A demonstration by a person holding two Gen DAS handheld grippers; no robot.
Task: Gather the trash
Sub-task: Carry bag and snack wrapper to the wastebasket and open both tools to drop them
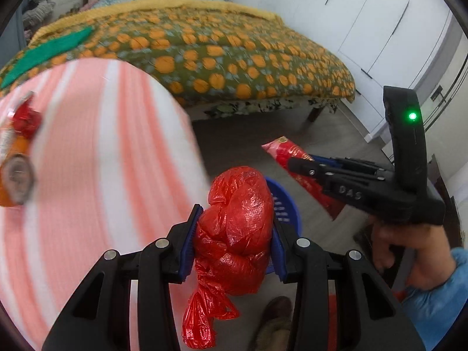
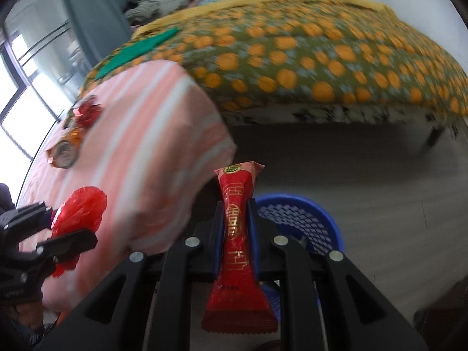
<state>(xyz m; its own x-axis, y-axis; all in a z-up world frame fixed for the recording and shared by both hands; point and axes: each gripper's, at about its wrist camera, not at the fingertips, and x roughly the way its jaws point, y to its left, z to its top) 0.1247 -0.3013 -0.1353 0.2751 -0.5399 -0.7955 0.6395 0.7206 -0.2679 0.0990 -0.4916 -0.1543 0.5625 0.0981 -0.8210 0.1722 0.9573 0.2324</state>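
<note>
Crumpled and knotted, a red plastic bag fills the foreground of the left wrist view, pinched between the blue pads of the left gripper, whose black fingers are clamped on its bulging sides while a loose tail of the bag hangs below them; directly beyond the bag, partly hidden by it, stands a round blue plastic mesh basket on the grey floor; to the right of the basket the right gripper reaches across, held by a hand in a light blue sleeve, with a green light glowing on its black upright part; in the right wrist view that gripper is closed tight on a long red foil snack wrapper with gold print, which stands upright between the pads, its top end poking above them and its flared lower end hanging beneath; the basket lies just right of and behind the wrapper; left of the basket rises a surface draped in a pink and white striped cloth, and on its far left part lie a crumpled red wrapper and an orange packet, too blurred to read; behind the basket, well apart, stands a bed with an olive quilt dotted with orange circles, a green strip lying on its left end.
</note>
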